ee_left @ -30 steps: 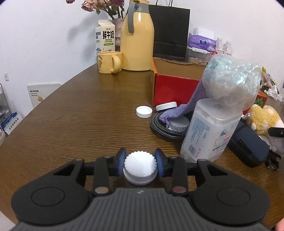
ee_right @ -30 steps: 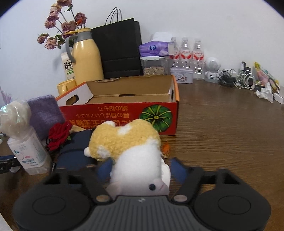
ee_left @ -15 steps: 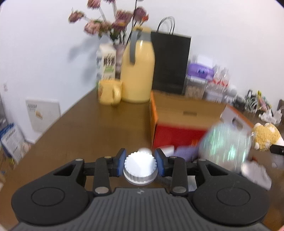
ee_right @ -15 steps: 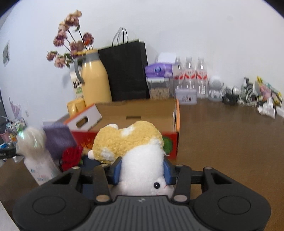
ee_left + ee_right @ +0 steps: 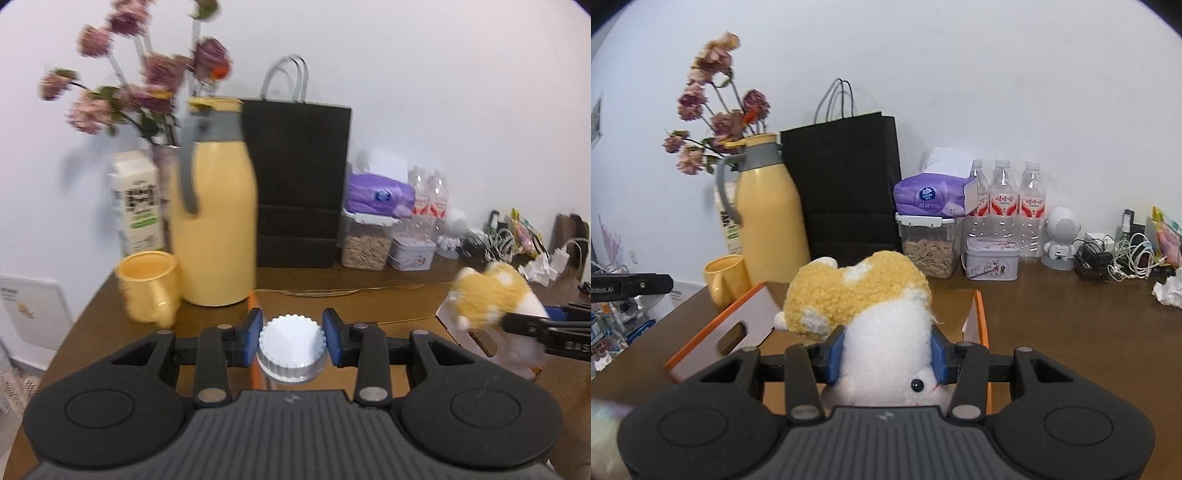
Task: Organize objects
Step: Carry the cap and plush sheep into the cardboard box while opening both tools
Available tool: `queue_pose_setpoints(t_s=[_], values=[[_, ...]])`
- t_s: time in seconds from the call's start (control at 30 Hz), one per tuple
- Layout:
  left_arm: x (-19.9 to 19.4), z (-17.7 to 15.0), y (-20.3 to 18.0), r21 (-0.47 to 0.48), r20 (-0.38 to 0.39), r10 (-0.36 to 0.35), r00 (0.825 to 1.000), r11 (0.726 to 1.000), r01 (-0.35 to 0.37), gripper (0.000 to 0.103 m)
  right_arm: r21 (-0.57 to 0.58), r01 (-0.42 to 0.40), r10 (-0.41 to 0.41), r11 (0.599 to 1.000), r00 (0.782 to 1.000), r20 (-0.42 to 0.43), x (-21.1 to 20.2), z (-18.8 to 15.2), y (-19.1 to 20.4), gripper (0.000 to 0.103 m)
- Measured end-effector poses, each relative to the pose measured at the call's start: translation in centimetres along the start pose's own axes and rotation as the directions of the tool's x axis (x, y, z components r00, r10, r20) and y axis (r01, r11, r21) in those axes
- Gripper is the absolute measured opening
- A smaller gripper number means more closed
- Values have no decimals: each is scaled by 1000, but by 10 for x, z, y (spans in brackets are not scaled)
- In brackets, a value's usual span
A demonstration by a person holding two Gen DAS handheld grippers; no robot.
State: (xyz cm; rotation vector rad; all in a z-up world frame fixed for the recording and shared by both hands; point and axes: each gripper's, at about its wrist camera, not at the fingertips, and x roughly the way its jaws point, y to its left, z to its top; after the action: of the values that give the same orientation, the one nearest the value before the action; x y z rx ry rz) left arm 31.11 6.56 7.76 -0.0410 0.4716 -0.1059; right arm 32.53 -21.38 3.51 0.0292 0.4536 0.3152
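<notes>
White ribbed cap [image 5: 290, 341] of a bottle: held between the blue pads of the left gripper [image 5: 291, 341], both pads pressed against its rim. The bottle body below the cap is hidden by the gripper housing and cannot be assessed. The left wrist view is motion-blurred.

Left to right along the back of the wooden table [image 5: 1071, 332], as seen from the left wrist: a milk carton [image 5: 137, 206] against the wall; a vase of dried pink flowers [image 5: 147, 92] behind it; a yellow mug [image 5: 149, 290] just beside and in front of a tall yellow thermos jug [image 5: 218, 221] with a grey handle; a black paper bag [image 5: 299, 184] standing upright behind the jug; a clear lidded container of grain [image 5: 365, 240] with a purple tissue pack [image 5: 380, 194] on top; a small tin [image 5: 412, 253]; water bottles [image 5: 1004, 199], three in the right wrist view; a small white robot figure [image 5: 1060, 236]; a tangle of cables [image 5: 1115, 254].

Plush toy [image 5: 875, 314], yellow and white: clamped between the blue pads of the right gripper [image 5: 886, 352], the white body squeezed in at both sides, one black eye showing just above the housing. It hangs clear of the table, above the open orange-edged cardboard box [image 5: 979, 321], whose white flap with a hand slot stands to the left.

In the left wrist view the same toy and the right gripper's fingers [image 5: 532, 325] appear at the far right edge.
</notes>
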Motion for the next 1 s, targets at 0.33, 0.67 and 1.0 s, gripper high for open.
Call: queue_pose_setpoints(t_s=[0.33, 0.67, 1.0], values=[[94, 0, -26, 54, -206, -93, 974, 993, 106, 36, 48, 62, -56, 997, 992, -112, 79, 0, -13, 44], [119, -13, -30, 77, -296, -109, 949, 988, 137, 36, 53, 57, -47, 997, 984, -171, 98, -15, -16, 45], [108, -10, -29, 81, -279, -90, 956, 990, 117, 81, 35, 66, -60, 997, 987, -152, 85, -11, -12, 84]])
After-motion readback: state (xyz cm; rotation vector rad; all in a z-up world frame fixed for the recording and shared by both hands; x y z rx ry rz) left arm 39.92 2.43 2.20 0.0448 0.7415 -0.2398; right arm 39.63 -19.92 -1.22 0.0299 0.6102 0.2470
